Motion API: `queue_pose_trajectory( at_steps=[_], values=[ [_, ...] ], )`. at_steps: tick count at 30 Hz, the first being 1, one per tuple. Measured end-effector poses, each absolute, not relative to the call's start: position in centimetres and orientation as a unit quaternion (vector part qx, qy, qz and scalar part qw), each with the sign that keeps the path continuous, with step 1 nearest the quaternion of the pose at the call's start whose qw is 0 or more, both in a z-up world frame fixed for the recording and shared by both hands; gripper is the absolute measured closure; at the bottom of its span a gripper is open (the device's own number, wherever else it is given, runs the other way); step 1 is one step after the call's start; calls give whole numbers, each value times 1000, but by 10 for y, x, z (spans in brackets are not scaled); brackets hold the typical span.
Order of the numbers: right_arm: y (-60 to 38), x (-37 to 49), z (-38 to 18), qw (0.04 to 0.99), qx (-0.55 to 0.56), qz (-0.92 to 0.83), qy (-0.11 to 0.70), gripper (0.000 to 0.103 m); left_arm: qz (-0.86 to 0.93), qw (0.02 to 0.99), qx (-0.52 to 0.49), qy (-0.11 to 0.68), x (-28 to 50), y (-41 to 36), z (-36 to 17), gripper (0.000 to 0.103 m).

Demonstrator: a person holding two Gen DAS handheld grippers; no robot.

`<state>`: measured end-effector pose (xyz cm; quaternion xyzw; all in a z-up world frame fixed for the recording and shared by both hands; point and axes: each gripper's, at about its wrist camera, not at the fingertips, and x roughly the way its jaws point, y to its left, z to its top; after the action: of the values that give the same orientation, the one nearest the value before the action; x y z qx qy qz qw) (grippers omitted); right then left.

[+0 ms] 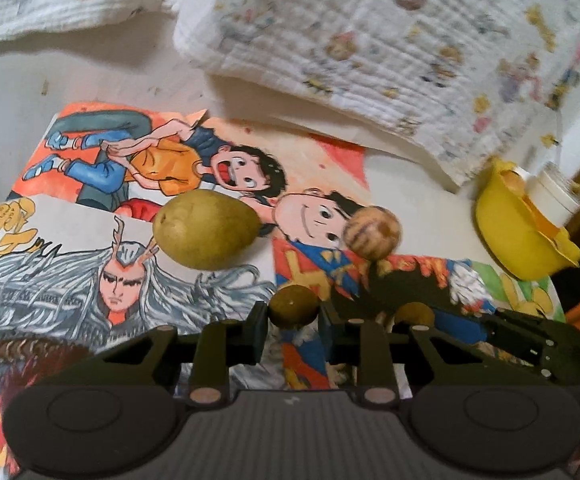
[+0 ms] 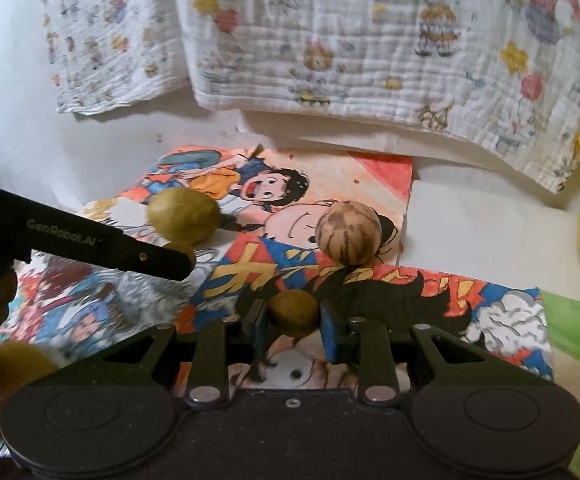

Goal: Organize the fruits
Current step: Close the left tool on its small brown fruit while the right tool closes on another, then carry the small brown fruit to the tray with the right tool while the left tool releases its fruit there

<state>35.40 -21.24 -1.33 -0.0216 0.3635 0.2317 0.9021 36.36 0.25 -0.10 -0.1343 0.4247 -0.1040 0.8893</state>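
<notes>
**Both grippers clamped on small green fruits above the cartoon drawings**

In the left wrist view, the left gripper (image 1: 294, 312) sits at six o'clock, its jaws closed tight on a small round green fruit (image 1: 294, 306). Just off at three o'clock the right gripper (image 1: 414, 316) reaches in, and a second little fruit (image 1: 412, 312) peeks from its tip. In the right wrist view that same gripper (image 2: 294, 316) pinches its small brownish-green fruit (image 2: 294, 312) firmly between both pads, while the left gripper's black finger (image 2: 129, 254) slants in from nine o'clock.

Beneath them lie coloured cartoon drawings (image 1: 121, 292) spread over a white table (image 1: 29, 92). Farther out, toward eleven o'clock, a large green pear (image 1: 205, 230) rests on the drawings; toward one o'clock sits a round tan fruit with dark stripes (image 1: 372, 232). At three o'clock a yellow bowl (image 1: 518, 236) stands near the table edge, something orange inside. Beyond everything, at twelve o'clock, printed white cloths (image 1: 370, 40) hang down.
</notes>
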Motion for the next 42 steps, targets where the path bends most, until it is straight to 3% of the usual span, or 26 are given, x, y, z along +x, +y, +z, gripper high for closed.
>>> queue_pose_trajectory(
  at_steps=[16,26,42],
  values=[
    [-226,219,20,914,-32,247,319,73,-138,897,-106,407,241,-1,20,74],
    [-242,143,20,917,-63,236,316,73,-192,900,-65,385,184,-40,28,73],
    [-266,86,11,895,-165,239,339,73,-276,886,96,360,132,-109,10,73]
  ],
)
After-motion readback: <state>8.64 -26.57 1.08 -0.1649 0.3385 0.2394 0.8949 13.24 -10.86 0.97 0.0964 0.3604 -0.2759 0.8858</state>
